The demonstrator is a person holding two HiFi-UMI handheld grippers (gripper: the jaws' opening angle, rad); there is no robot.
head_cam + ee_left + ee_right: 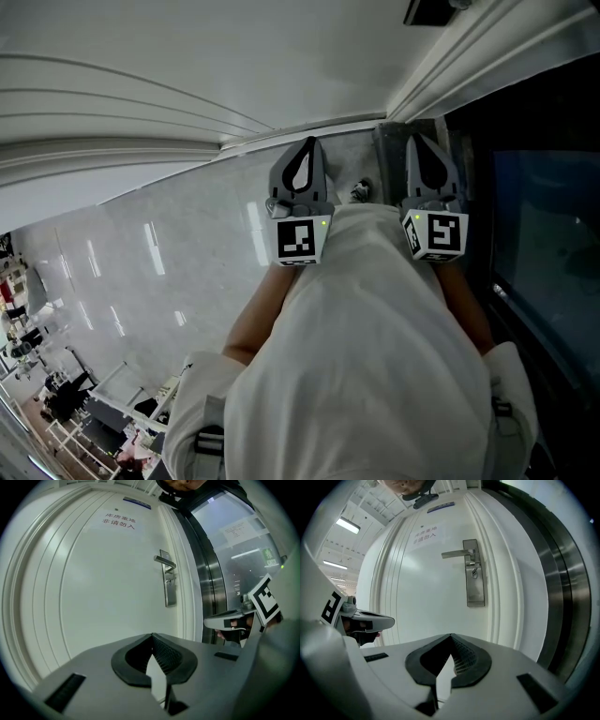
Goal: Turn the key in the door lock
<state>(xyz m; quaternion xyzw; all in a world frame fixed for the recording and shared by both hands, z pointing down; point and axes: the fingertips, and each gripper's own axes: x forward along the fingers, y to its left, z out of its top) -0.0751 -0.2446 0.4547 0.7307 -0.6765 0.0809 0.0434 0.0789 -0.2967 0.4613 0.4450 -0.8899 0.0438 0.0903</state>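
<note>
A white door (108,588) stands ahead of both grippers. On it sits a metal lock plate (473,576) with a lever handle (458,553), and a key (474,573) sticks out of the plate below the lever. The left gripper view shows the same plate (170,588) and lever (165,560) farther off to the right. My left gripper (152,636) is shut with nothing in it, well short of the door. My right gripper (450,636) is shut too, empty, level with the left one and apart from the lock. In the head view both grippers (305,142) (419,141) point at the door side by side.
A paper notice (119,521) is stuck high on the door. Right of the door run a metal frame (562,588) and a dark glass panel (243,550). A white sleeve (375,356) fills the lower head view. A glossy floor (159,272) lies to the left.
</note>
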